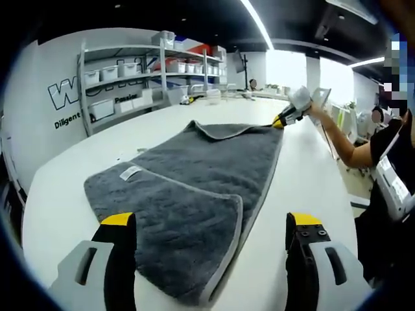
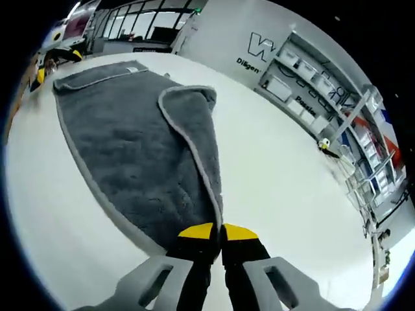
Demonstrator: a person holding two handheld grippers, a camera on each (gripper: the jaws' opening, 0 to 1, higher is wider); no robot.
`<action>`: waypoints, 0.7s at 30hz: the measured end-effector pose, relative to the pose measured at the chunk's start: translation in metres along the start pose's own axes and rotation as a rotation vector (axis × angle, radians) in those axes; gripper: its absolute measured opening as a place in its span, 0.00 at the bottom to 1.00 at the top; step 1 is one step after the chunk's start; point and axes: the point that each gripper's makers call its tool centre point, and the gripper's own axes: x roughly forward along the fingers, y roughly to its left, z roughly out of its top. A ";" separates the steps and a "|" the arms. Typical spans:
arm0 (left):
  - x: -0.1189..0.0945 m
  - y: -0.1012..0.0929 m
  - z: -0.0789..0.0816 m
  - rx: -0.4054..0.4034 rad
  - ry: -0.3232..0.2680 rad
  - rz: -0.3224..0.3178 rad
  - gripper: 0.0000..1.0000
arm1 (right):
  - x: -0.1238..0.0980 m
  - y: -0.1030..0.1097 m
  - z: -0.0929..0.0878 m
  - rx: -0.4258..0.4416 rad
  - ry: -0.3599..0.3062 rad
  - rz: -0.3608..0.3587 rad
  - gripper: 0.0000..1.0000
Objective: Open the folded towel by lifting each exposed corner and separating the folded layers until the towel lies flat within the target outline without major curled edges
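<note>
Grey towel (image 1: 194,175) w/ pale piped edging lies spread on the white table (image 1: 305,194), mostly opened but not flat. Near end is folded back over itself, its small white label (image 1: 130,172) facing up on the flap. Far end has a corner flap curled over too, seen in right gripper view as a raised fold (image 2: 191,123) running along the towel's edge. Fabric is plush, lightly rumpled, sits roughly mid-table.
</note>
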 end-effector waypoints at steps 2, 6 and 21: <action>0.000 0.000 0.000 0.001 0.001 0.000 0.94 | 0.004 0.004 -0.005 -0.010 0.018 0.009 0.00; 0.000 -0.001 0.000 0.002 0.001 -0.002 0.94 | 0.004 0.002 -0.007 -0.001 0.022 0.012 0.02; 0.000 -0.003 -0.001 0.005 0.007 -0.001 0.97 | -0.014 0.008 0.083 -0.072 -0.180 0.043 0.33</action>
